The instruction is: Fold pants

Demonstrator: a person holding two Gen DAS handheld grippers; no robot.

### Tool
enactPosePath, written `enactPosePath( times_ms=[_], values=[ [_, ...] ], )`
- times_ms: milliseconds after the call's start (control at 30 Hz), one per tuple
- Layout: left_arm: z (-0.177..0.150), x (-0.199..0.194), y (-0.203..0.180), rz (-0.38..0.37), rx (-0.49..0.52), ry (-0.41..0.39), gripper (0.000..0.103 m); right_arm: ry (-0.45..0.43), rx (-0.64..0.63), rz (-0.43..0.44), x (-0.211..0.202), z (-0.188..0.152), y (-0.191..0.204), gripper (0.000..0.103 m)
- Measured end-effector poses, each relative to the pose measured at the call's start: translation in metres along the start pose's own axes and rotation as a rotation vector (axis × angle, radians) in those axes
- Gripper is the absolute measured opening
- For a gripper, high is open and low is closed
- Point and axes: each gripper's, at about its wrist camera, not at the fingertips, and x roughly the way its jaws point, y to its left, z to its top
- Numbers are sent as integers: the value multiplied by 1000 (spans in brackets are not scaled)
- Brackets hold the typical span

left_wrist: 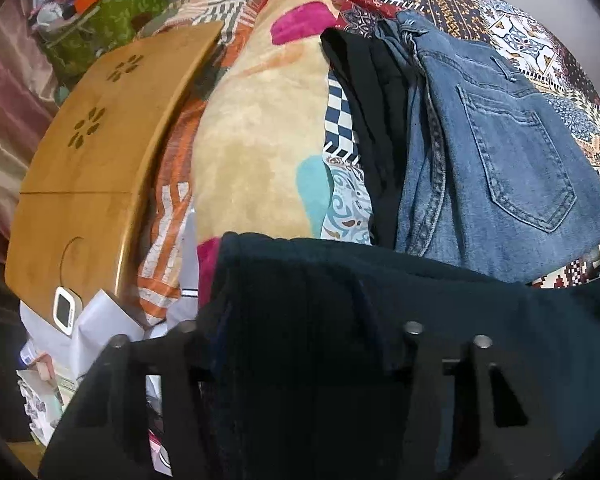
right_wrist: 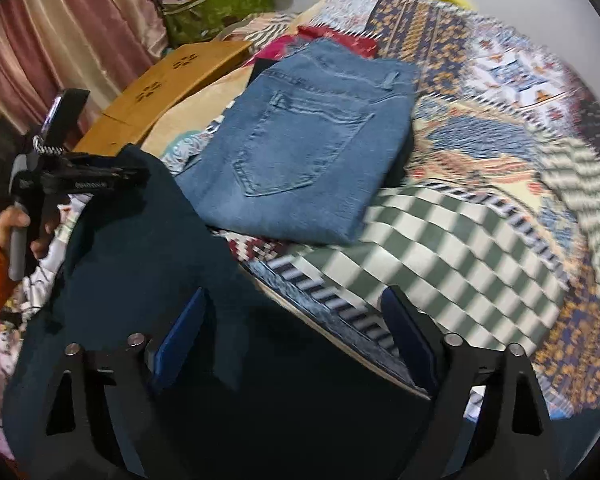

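Dark navy pants hang lifted above the bed and fill the lower half of the left wrist view; they also show in the right wrist view. My left gripper is shut on the top edge of the dark pants, seen from the side in the right wrist view; in its own view the cloth hides its fingertips. My right gripper stands open, its blue pads wide apart, with a fold of the dark pants lying between them.
Folded blue jeans lie on the patterned bedspread, with black folded clothes beside them. A fleece blanket and a wooden lap table lie to the left. A green bag and curtains stand behind.
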Motion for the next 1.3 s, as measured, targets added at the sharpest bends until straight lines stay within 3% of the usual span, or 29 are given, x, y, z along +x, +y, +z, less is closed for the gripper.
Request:
enactPosePath(
  times_ms=[100, 200, 333, 400, 533, 967, 1300],
  values=[
    [-3, -9, 0, -4, -2, -19, 32, 29, -3, 36, 8, -1, 5, 62],
    [-6, -21, -1, -10, 11, -47, 26, 46, -27, 77, 10, -6, 14, 32],
    [-12, -43, 2, -18, 7, -79, 20, 21, -44, 29, 6, -9, 27, 14],
    [-16, -57, 5, -38, 3, -96, 17, -23, -59, -38, -4, -11, 35, 11],
    [-25, -90, 11, -64, 8, -133, 14, -105, -57, -87, -30, -16, 46, 9],
    [-99, -190, 33, -118, -11, -232, 10, -198, -46, -74, -107, -58, 92, 9],
    [-163, -221, 39, -89, -19, -240, 10, -222, -47, -61, -121, -107, 118, 9]
  ],
)
